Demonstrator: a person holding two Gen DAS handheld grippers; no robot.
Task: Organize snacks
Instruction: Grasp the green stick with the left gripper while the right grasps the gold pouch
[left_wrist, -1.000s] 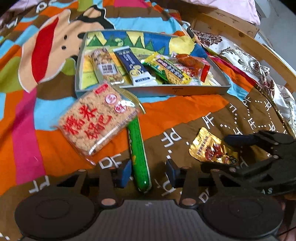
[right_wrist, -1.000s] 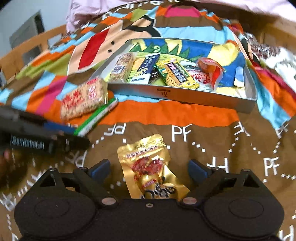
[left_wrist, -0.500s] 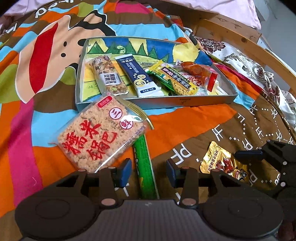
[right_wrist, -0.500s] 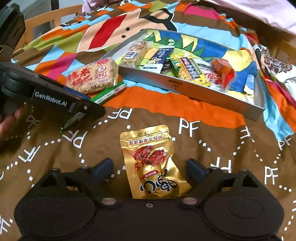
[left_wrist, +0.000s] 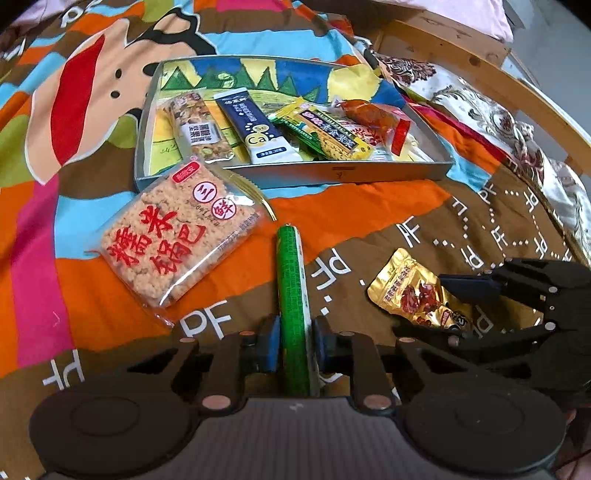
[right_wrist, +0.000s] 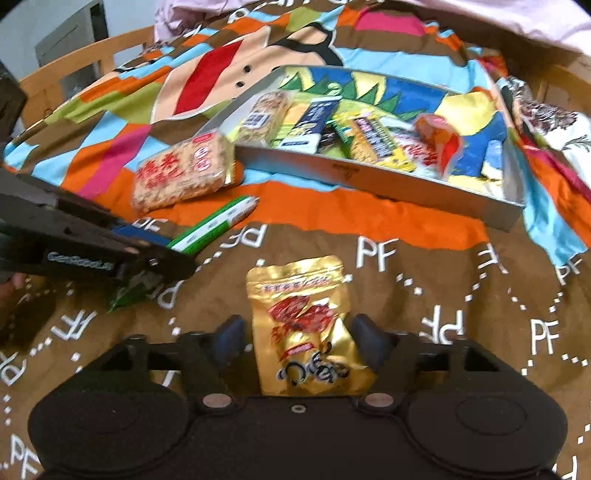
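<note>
Here the left gripper (left_wrist: 295, 345) sits at the bottom centre of its view, its blue pads pressed against both sides of the green stick (left_wrist: 291, 295), which runs straight up the frame on the bedspread (left_wrist: 369, 210). In the right wrist view the same stick (right_wrist: 214, 223) lies at the left, pointing toward the upper right, with the left gripper (right_wrist: 147, 254) over its near end.

The right gripper (right_wrist: 297, 332) is at the bottom centre of its own view, fingers partly spread on either side of the gold pouch (right_wrist: 306, 325). That picture is blurred, so whether the pads touch the pouch is unclear; the foil looks crumpled between them. From the left wrist the pouch (left_wrist: 410, 295) shows at the lower right, with the right gripper (left_wrist: 480, 306) reaching in from the right edge.

The rice cake pack (left_wrist: 177, 232) lies left of centre, just beside the stick and leaning against the near left corner of the tray (left_wrist: 332, 173). The tray holds several wrapped bars in the upper middle, among them a blue sachet (left_wrist: 255, 129) and an orange packet (left_wrist: 373, 114).
</note>
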